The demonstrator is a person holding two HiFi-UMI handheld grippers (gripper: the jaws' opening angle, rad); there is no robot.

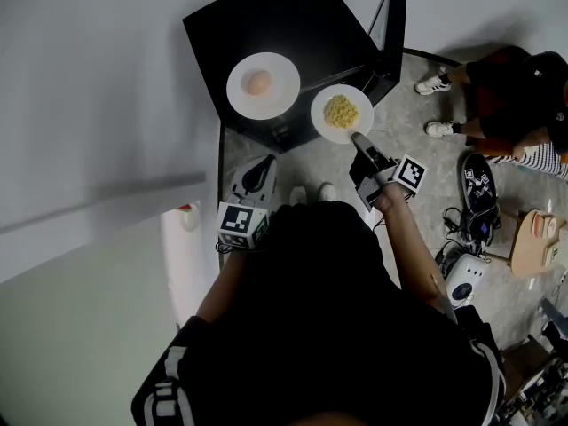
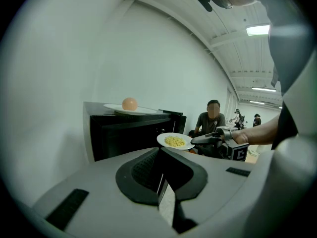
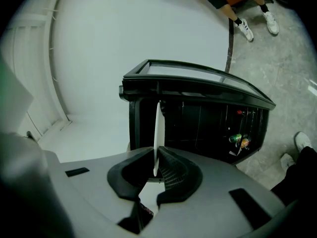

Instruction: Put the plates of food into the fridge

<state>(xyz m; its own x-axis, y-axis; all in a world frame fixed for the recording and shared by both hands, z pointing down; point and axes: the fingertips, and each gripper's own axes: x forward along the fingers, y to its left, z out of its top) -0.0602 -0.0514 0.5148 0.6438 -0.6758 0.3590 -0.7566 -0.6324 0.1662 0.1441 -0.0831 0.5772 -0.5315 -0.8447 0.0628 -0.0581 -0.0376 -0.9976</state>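
A white plate of yellow noodles [image 1: 342,112] hangs beside the black fridge's [image 1: 293,25] front corner. My right gripper [image 1: 358,139] is shut on its near rim. In the right gripper view the same plate [image 3: 158,128] shows edge-on between the pads, in front of the fridge's dark inside [image 3: 208,120]. A second white plate with a round orange-pink food [image 1: 259,83] sits on the fridge's top. The fridge door [image 1: 393,25] stands open at the right. My left gripper [image 1: 257,174] hovers low in front of the fridge; its jaws [image 2: 159,152] are shut on nothing.
Cans [image 3: 238,139] stand inside the fridge at its right. A seated person [image 1: 519,82] is to the right of the open door. Shoes [image 1: 477,186], cables and a white device [image 1: 465,280] lie on the floor at the right. A white wall [image 1: 98,78] runs along the left.
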